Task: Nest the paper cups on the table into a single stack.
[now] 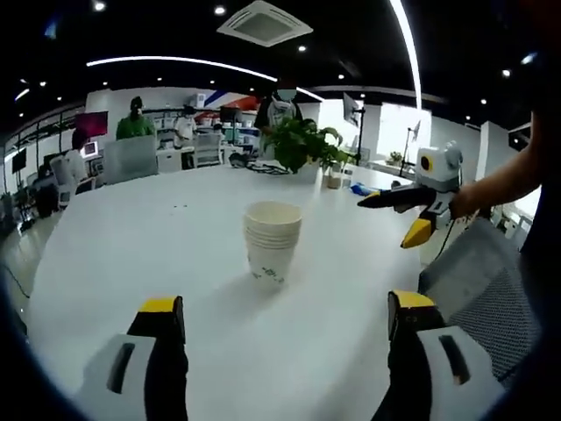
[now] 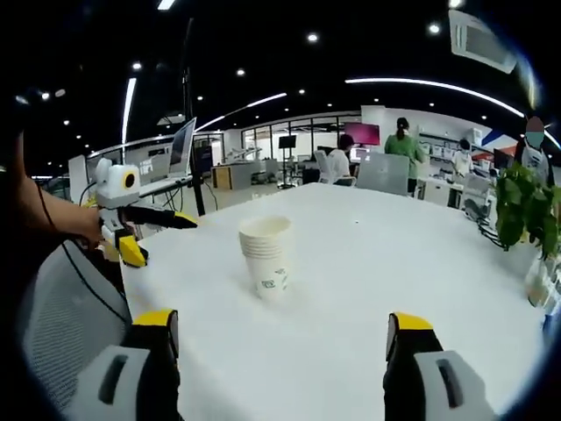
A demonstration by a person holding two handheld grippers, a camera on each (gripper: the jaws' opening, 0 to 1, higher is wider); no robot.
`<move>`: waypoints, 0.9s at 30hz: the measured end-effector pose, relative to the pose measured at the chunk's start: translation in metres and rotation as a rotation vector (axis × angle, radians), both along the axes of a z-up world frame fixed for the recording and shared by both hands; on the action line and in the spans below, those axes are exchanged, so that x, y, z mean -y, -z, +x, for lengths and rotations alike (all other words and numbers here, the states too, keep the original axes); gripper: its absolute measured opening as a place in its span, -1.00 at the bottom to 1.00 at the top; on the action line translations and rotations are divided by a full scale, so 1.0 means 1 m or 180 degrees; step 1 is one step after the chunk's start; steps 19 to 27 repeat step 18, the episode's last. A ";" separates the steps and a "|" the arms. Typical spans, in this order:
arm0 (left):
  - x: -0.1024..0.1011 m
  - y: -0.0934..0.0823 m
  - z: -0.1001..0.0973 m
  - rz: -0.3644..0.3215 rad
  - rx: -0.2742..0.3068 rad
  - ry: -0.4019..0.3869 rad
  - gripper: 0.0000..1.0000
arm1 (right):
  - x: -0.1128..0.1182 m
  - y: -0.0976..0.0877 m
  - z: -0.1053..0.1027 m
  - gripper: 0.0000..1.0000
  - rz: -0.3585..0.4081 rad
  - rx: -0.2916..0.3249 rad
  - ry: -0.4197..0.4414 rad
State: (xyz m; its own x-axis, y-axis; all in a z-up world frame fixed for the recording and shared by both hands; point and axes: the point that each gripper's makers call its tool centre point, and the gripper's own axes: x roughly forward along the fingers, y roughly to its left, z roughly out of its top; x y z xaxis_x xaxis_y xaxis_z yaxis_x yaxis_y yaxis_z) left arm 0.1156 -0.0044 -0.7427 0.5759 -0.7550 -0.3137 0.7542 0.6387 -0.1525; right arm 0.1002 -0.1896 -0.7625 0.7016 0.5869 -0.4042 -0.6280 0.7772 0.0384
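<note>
Left gripper (image 1: pixel 285 320): its two yellow-tipped jaws rise from the bottom of the left gripper view, spread wide apart with nothing between them, above the bare white table (image 1: pixel 131 228).
Right gripper (image 2: pixel 279 338): in the right gripper view its jaws likewise stand wide apart and hold nothing. Seen from the left gripper view, it (image 1: pixel 393 215) comes in from the right, held by a hand (image 1: pixel 463 200), raised above the table edge, its dark jaws parted with a yellow tip hanging lower.
Left gripper seen from the right gripper view: it (image 2: pixel 162 235) enters from the left, held by a hand (image 2: pixel 83 226), jaws parted, pointing toward the cups.
Paper cup stack (image 1: pixel 273 241): several cream paper cups nested into one upright stack on the table. It stands straight ahead of the left gripper, beyond the jaw tips and well apart from them, roughly centred between them. From the right gripper it (image 2: pixel 266 255) also stands ahead, slightly nearer the left jaw's side, not touching either jaw.
Writing: a small greenish print (image 2: pixel 277 282) sits low on the bottom cup's wall; too small and blurred to read.
Plant (image 1: pixel 302 145): a leafy green plant stands on the far side of the table, beyond the stack as the left gripper faces it.
Chair (image 1: pixel 486 285): a grey mesh chair beside the left gripper's right jaw.
Background: an open office with people at desks, far beyond the table.
</note>
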 end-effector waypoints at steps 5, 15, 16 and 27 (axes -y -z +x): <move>-0.005 0.003 -0.004 -0.0039 0.0020 -0.0042 0.98 | 0.003 0.009 -0.009 0.99 -0.0011 -0.0066 0.0045; -0.013 0.012 -0.007 0.0002 0.0036 -0.0144 0.98 | 0.007 0.005 -0.006 0.99 0.0061 -0.0054 0.0140; -0.014 0.012 -0.006 0.0021 0.0050 -0.0145 0.98 | 0.007 0.004 -0.005 0.99 0.0068 -0.0048 0.0139; -0.014 0.012 -0.005 -0.0008 0.0056 -0.0149 0.98 | 0.006 0.005 -0.006 0.99 0.0059 -0.0059 0.0129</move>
